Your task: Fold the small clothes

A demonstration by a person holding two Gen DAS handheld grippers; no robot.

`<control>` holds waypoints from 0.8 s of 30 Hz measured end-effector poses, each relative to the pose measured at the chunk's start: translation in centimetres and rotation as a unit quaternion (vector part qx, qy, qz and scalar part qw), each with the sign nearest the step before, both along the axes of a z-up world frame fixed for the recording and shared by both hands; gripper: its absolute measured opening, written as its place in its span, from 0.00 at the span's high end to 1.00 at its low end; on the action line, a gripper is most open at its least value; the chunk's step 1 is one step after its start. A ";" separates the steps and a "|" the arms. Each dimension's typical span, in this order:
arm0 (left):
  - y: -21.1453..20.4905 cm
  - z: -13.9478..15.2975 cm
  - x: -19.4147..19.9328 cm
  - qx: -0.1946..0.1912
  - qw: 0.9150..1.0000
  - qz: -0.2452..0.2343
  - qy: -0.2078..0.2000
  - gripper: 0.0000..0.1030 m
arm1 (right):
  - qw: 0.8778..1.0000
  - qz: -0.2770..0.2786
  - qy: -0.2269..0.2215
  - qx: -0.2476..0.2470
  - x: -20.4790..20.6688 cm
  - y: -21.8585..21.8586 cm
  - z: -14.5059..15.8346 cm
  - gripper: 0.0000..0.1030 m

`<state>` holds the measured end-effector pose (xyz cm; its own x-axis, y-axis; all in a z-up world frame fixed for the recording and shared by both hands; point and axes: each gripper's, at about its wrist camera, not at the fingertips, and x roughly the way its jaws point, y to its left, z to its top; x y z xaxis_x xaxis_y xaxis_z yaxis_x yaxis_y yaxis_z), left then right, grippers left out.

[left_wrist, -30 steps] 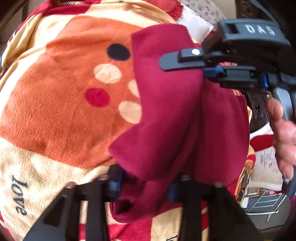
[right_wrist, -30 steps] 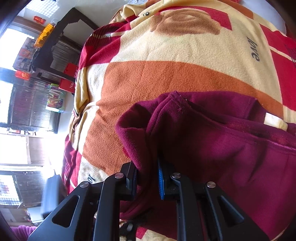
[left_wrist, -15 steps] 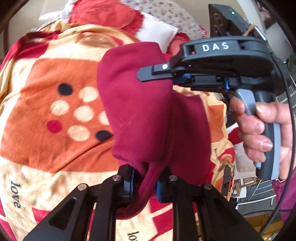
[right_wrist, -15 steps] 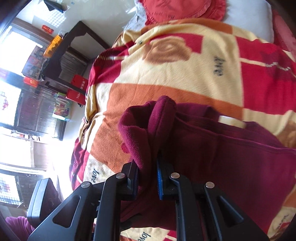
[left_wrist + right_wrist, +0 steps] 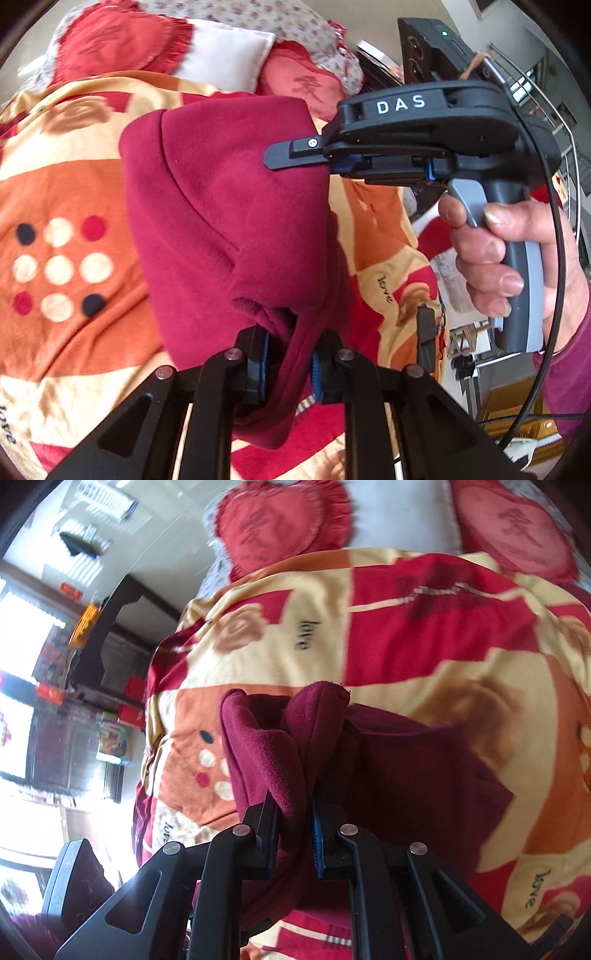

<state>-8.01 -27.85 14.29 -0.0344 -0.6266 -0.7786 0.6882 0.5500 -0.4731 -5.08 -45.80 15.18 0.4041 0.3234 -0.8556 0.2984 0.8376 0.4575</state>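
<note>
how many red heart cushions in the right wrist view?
2. One red heart cushion lies top centre, above the blanket; the other heart cushion lies top right, cut by the frame edge. The blanket may hide more.

Fuzzy matt fleece garment; soft plush blanket.

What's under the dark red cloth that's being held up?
Under the dark red cloth lies a patchwork blanket in orange, cream and red, with dots and the word "love". Both the left hand-held gripper and right hand-held gripper pinch it. The blanket directly beneath stays hidden.
</note>
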 end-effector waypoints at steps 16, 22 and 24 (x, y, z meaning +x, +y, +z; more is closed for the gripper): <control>-6.9 -2.8 -4.3 0.023 0.999 -0.047 -0.005 0.81 | 0.997 -0.055 0.039 -0.041 -5.2 -6.7 -3.7 1.00; -5.9 -3.0 -5.3 0.043 0.996 -0.072 0.012 0.48 | 0.991 -0.058 0.058 -0.110 -5.3 -7.5 -7.0 0.93; -3.7 -2.0 -5.0 0.034 0.997 -0.069 0.013 0.44 | 0.990 -0.079 0.053 -0.109 -6.1 -8.3 -6.9 0.82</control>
